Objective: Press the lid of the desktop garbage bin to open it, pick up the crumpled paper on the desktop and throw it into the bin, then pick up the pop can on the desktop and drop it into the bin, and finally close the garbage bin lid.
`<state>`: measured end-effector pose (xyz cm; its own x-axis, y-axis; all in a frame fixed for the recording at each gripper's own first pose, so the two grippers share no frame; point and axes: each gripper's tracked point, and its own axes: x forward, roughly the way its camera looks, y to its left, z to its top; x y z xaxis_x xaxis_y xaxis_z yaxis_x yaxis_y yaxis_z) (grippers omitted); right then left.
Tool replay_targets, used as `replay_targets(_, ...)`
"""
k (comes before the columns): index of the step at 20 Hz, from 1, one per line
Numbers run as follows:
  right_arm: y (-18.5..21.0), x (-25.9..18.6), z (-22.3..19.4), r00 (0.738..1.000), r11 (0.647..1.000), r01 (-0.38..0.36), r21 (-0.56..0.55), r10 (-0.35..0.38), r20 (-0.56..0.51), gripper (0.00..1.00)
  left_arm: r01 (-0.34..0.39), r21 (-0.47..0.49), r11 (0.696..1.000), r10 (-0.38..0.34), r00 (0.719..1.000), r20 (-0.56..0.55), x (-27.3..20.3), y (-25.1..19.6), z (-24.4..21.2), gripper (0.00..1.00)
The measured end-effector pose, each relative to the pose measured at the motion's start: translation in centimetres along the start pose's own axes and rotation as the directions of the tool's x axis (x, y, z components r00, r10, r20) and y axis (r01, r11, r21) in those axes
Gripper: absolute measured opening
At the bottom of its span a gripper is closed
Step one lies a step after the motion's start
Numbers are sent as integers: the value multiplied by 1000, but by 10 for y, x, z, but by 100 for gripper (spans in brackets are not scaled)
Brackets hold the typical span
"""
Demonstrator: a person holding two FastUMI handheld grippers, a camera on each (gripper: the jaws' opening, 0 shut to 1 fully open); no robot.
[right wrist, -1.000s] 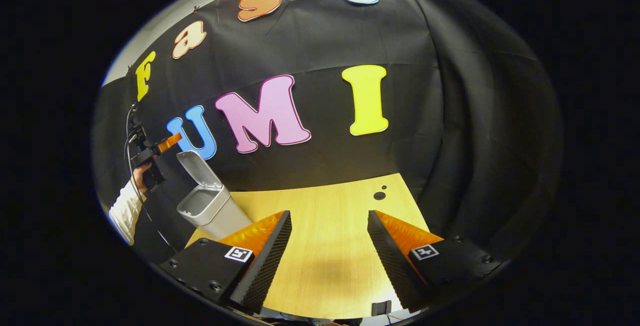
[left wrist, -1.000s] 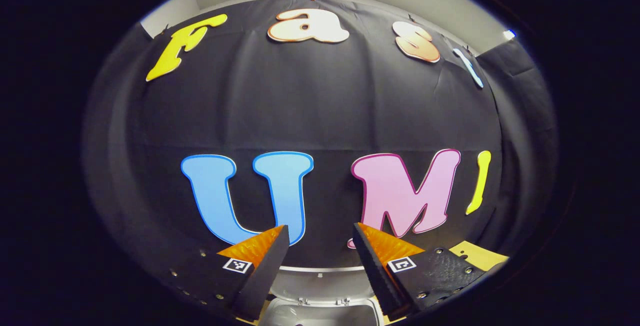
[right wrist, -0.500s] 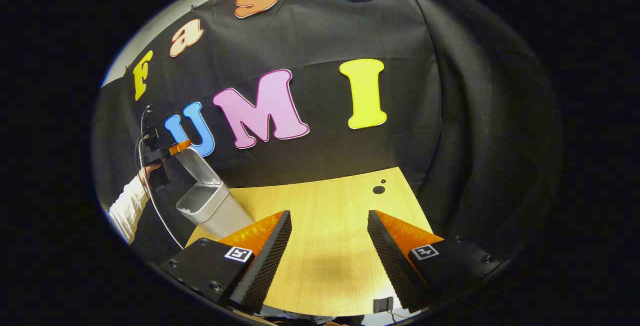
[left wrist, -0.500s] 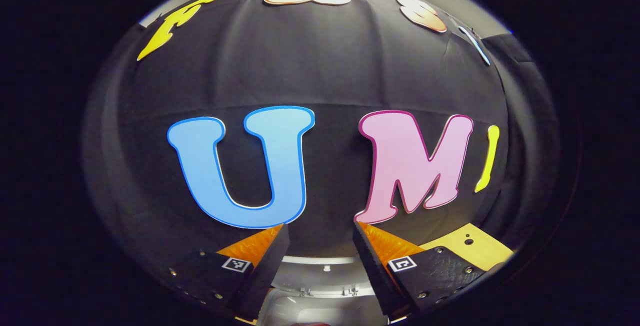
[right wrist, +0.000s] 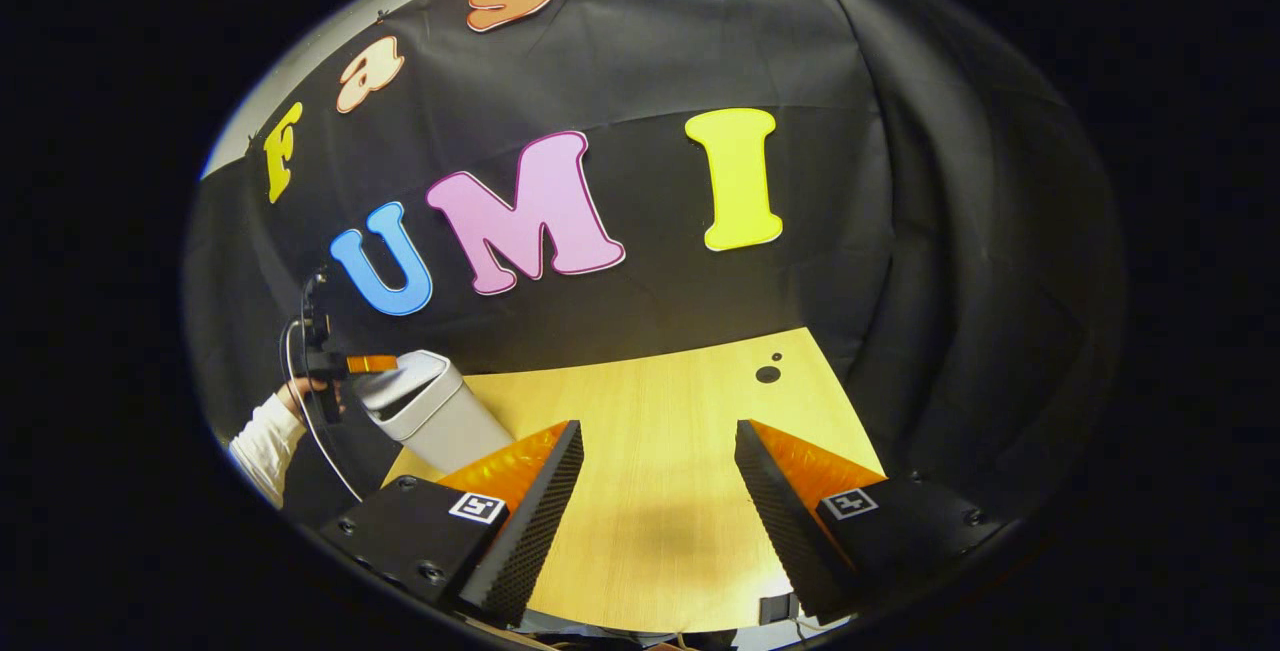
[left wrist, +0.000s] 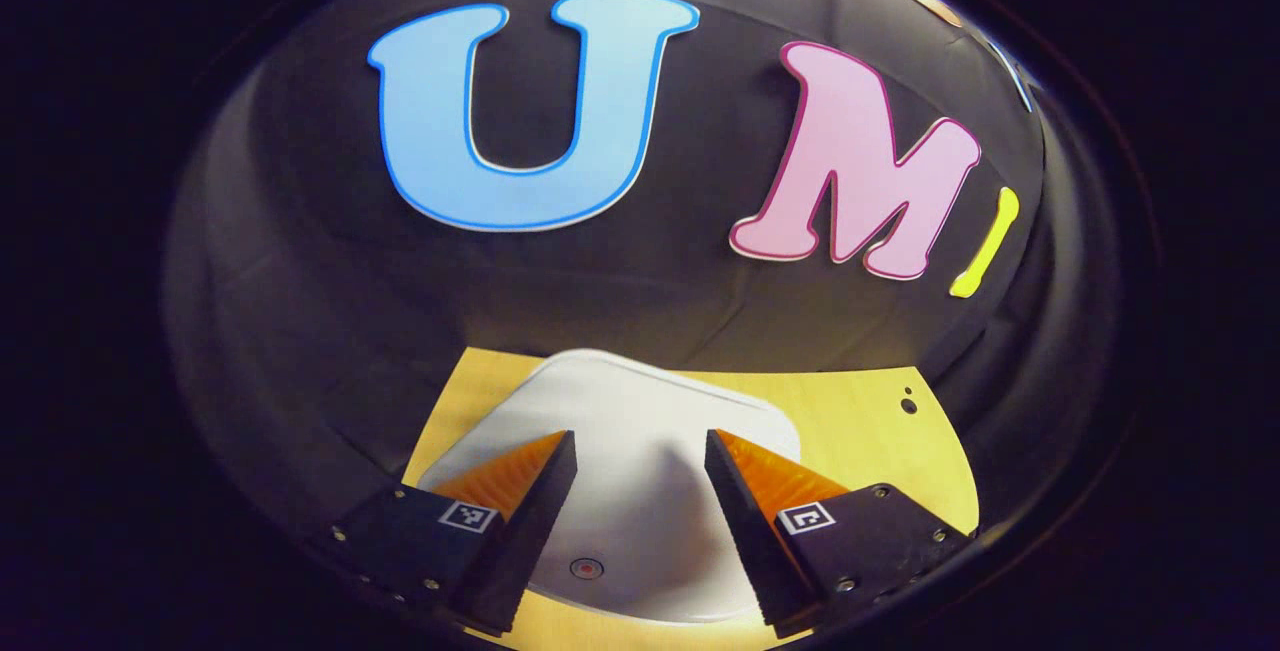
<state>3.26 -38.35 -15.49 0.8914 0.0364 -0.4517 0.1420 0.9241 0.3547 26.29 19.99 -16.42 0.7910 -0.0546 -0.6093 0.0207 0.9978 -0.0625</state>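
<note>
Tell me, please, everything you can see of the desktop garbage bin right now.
The garbage bin is a small, pale grey, plastic-looking container with rounded corners, standing upright near the left end of the wooden table. Its lid is a smooth white rounded rectangle, lying down flat over the opening, with a small round button near its front edge. The left gripper is over the lid, jaws apart; in the right gripper view its fingers reach the lid's edge, though contact is unclear.

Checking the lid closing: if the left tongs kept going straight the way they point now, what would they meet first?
Most likely the bin's white lid, which lies down right ahead between the open left tongs; whether they already touch it is unclear.
</note>
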Motion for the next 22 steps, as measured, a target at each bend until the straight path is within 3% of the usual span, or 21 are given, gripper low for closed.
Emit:
replay_targets(2,2,4,-3,1000,1000,-1,-2,1,-14,98,-13,108,994,4,997,79,4,1,1,88)
replay_targets(4,5,8,-6,1000,1000,-3,-2,3,-21,98,-29,153,988,10,993,121,3,2,2,86)
replay_targets(7,9,9,-3,1000,1000,-5,-10,5,-17,98,22,100,995,-39,984,175,4,-6,-2,84)
replay_targets(8,11,10,-2,1000,1000,-5,-14,5,-17,98,26,106,994,-46,980,191,5,-9,-2,77)
replay_targets(15,25,9,-2,1000,999,-13,-39,12,-23,98,-9,150,989,-41,944,328,6,-4,-11,72)
replay_targets(22,25,1,3,1000,999,-10,-33,10,-7,98,-62,200,978,-13,936,353,-4,-3,0,70)
